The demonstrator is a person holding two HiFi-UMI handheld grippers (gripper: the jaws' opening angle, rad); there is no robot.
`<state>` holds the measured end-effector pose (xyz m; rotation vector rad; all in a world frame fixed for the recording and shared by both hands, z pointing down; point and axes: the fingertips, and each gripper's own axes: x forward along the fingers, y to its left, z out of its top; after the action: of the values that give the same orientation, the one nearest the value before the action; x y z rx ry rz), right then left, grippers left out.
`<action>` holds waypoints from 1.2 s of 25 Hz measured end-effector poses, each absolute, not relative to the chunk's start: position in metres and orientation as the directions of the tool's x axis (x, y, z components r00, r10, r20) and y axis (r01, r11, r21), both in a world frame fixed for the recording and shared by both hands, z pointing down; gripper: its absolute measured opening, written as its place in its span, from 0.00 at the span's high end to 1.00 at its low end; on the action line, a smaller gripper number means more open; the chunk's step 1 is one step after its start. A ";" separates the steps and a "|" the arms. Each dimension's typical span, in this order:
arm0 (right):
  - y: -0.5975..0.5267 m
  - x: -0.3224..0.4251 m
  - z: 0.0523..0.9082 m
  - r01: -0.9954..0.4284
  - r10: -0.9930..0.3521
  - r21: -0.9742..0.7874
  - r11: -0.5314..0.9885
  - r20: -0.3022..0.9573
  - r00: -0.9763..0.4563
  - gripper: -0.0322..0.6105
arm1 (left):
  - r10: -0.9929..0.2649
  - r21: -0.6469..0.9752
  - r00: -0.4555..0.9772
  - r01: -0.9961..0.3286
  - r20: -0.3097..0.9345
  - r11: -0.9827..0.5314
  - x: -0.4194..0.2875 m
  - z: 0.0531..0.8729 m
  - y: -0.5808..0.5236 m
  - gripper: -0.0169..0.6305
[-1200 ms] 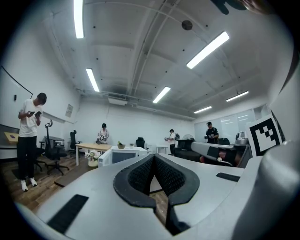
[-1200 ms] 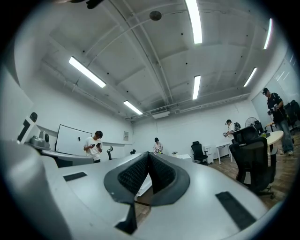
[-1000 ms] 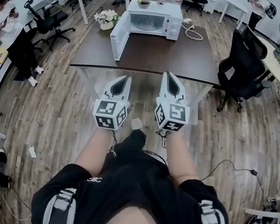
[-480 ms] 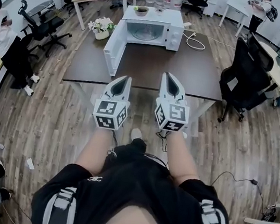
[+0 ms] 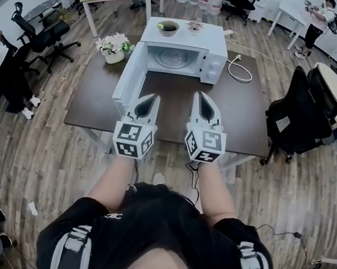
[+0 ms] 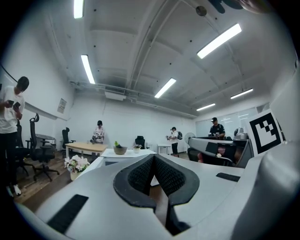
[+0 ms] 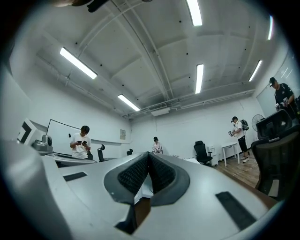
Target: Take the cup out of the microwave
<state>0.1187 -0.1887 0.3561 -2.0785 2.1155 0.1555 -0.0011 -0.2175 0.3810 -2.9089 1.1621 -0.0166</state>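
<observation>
I'm holding both tools out level, side by side, over the near part of the table (image 5: 247, 121), and neither carries anything. The left tool (image 5: 153, 97) has its jaws pressed together at the tips, and the right tool (image 5: 200, 95) is likewise closed on nothing. The microwave (image 5: 213, 62) sits straight ahead of them at the far side of the table. Its door (image 5: 129, 79) is swung wide open, with the free edge just ahead and left of the left tool. The cup should be in the cavity ahead of the tools. From the head view I only make out a pale round shape behind the opening, and I can't say whether that is the cup or the turntable. Neither gripper view looks into the cavity. A bowl (image 5: 167, 28) rests on top of the microwave, and flowers (image 5: 113, 45) stand beyond the door, well left of the left tool. I expect the cup to be stiff, light and smooth-walled, perhaps breakable, so a careless pinch could make it slip or tip. I'd open one tool before reaching in and take the cup across its wall near the rim, or by a handle if it has one. Then I'd squeeze gently and lift it clear before drawing it out past the door.
</observation>
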 end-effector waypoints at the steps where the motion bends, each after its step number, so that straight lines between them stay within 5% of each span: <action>1: -0.207 0.124 0.357 -0.999 -0.981 -0.047 0.025 -0.191 -0.016 0.95 | -0.690 -0.014 0.724 -0.690 0.010 -0.724 0.005 0.381 -0.235 0.97; 27: -0.409 0.188 0.377 -0.990 -0.982 -0.037 0.133 -0.143 -0.127 0.94 | -0.791 0.013 0.609 -0.793 0.050 -0.610 0.067 0.383 -0.419 0.97; 30: -0.425 0.181 0.389 -0.981 -0.976 -0.048 0.187 -0.124 -0.180 0.62 | -0.799 0.025 0.598 -0.802 0.066 -0.597 0.064 0.393 -0.427 0.97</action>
<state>0.1806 -0.4249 0.3888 -1.9254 2.3191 0.0644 0.0639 -0.4266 0.3926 -2.8540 1.4310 -0.0765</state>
